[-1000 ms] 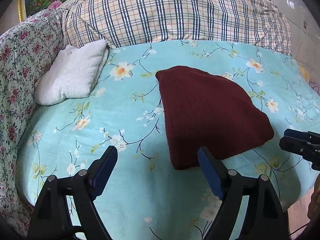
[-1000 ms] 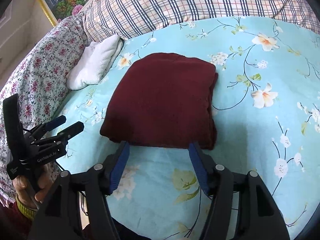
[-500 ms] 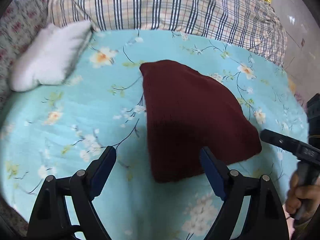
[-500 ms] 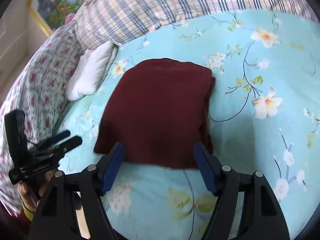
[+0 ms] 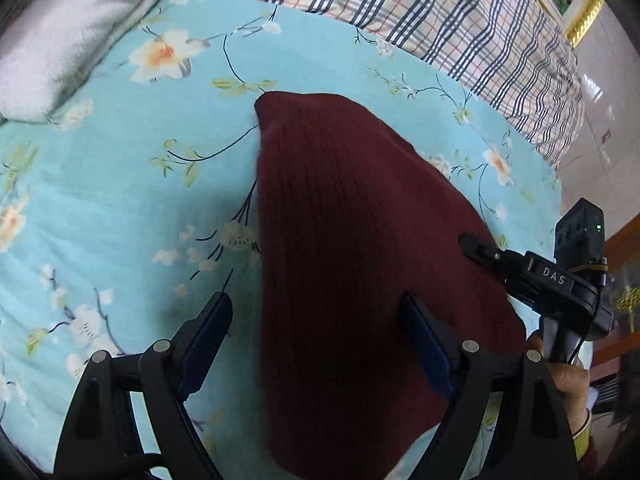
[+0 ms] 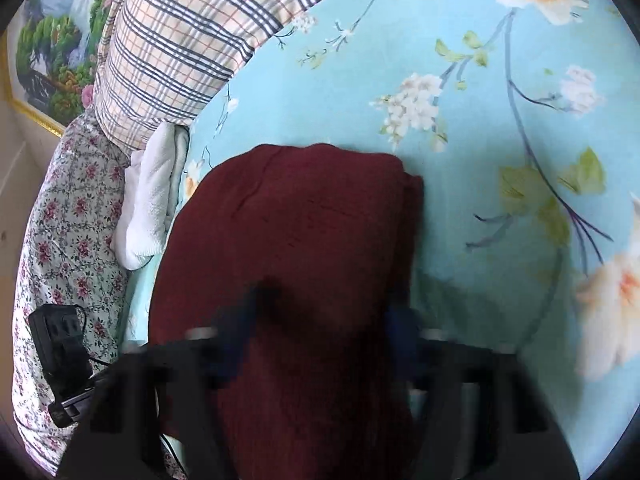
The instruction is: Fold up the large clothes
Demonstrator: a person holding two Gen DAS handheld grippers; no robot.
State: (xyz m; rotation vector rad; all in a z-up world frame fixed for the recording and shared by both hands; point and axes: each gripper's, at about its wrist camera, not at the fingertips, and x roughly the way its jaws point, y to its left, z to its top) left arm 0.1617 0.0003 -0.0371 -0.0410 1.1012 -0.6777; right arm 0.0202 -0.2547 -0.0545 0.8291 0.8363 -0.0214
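A dark red knitted garment point(image 5: 352, 240) lies folded flat on the light blue flowered sheet point(image 5: 120, 200). My left gripper point(image 5: 316, 320) straddles its near left edge: one finger is over the sheet, the other over the knit. Its jaws are closing a little and the pads stay clear of the cloth. My right gripper point(image 6: 320, 316) is blurred by motion and hangs low over the garment point(image 6: 288, 240) near its right side. Its jaws are closing with knit between them, and no pinch shows. In the left wrist view the right gripper point(image 5: 470, 242) reaches onto the garment's right edge.
A white towel point(image 5: 72, 32) lies at the sheet's far left, beside a plaid quilt point(image 5: 400, 12) along the back. A floral cover point(image 6: 68, 220) borders the left side under a framed picture point(image 6: 44, 52). The bed ends at the right, with floor point(image 5: 600, 120) beyond. A hand point(image 5: 568, 384) holds the right gripper.
Both grippers have come forward and down onto the garment's near end, which now fills the space between their fingers. Both views have rolled. The right gripper has moved in from the right.
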